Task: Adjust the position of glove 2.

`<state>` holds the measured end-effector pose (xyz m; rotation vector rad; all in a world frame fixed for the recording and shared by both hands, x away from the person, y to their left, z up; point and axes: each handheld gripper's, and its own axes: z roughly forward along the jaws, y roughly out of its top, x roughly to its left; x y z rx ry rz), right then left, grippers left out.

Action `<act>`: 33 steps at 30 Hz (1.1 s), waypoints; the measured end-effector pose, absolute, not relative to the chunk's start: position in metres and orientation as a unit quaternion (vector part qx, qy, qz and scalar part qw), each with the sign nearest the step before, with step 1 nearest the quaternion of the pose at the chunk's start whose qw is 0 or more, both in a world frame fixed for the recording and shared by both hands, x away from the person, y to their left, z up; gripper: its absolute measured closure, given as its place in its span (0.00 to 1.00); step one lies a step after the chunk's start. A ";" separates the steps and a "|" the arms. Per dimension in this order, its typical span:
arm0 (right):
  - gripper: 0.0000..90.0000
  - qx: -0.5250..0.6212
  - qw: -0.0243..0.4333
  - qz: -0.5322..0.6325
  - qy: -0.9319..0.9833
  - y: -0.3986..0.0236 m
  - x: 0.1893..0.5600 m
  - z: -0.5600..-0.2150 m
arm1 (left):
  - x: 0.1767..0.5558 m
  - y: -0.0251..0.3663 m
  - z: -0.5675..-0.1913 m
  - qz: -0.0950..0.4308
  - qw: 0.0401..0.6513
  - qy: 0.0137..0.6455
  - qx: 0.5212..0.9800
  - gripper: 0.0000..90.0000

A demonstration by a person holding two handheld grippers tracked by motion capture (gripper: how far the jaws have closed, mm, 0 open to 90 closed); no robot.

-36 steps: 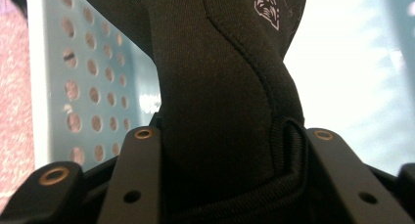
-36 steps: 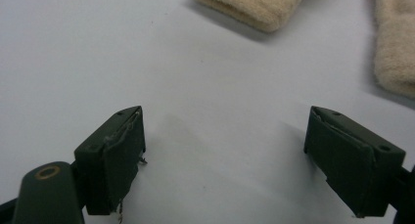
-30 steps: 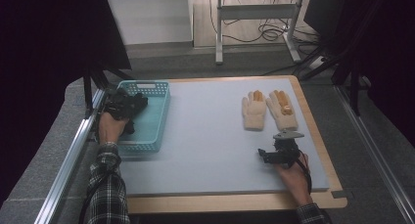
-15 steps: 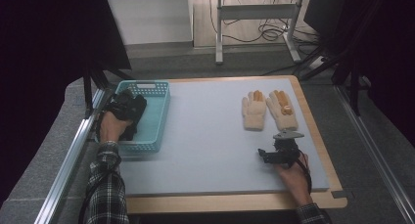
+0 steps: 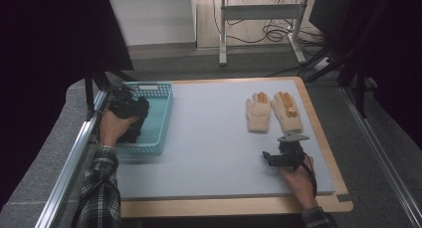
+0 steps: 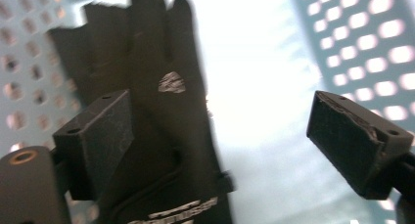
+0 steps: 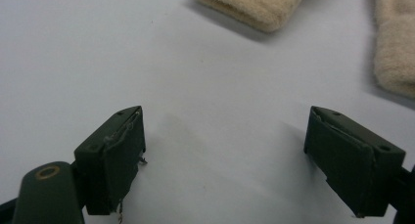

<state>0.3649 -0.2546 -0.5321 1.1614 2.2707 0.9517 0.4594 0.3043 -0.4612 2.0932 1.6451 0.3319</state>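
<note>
The left gripper is held over the basket, jaws just opened wide, the black glove lying free between them. The right gripper is kept wide-jawed over bare counter.

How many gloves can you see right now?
3. Two beige gloves lie side by side on the mat; one black glove lies in the teal basket. More could be hidden beneath it.
</note>
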 end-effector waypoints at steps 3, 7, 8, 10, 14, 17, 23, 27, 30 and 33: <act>0.17 0.417 0.208 0.342 0.816 -0.255 0.365 -0.532 | 0.456 0.297 -0.459 0.116 0.238 0.587 0.765 0.10; 0.17 0.417 0.208 0.342 0.816 -0.255 0.365 -0.532 | 0.450 0.290 -0.454 0.114 0.258 0.574 0.769 0.09; 0.17 0.417 0.208 0.342 0.816 -0.255 0.365 -0.532 | 0.448 0.288 -0.453 0.114 0.263 0.569 0.771 0.09; 0.17 0.417 0.208 0.342 0.816 -0.255 0.365 -0.532 | 0.445 0.283 -0.450 0.114 0.273 0.561 0.773 0.09; 0.17 0.417 0.208 0.342 0.816 -0.255 0.365 -0.532 | 0.438 0.274 -0.443 0.115 0.288 0.544 0.779 0.08; 0.17 0.417 0.208 0.342 0.816 -0.255 0.365 -0.532 | 0.433 0.266 -0.438 0.118 0.301 0.533 0.782 0.06; 0.17 0.417 0.208 0.342 0.816 -0.255 0.365 -0.532 | 0.425 0.251 -0.432 0.115 0.326 0.511 0.787 0.04; 0.17 0.417 0.208 0.342 0.816 -0.255 0.365 -0.532 | 0.419 0.236 -0.429 0.120 0.333 0.493 0.795 0.02; 0.17 0.417 0.208 0.342 0.816 -0.255 0.365 -0.532 | 0.413 0.225 -0.427 0.122 0.343 0.479 0.799 0.01; 0.17 0.417 0.208 0.342 0.816 -0.255 0.365 -0.532 | 0.407 0.214 -0.425 0.125 0.355 0.466 0.801 0.00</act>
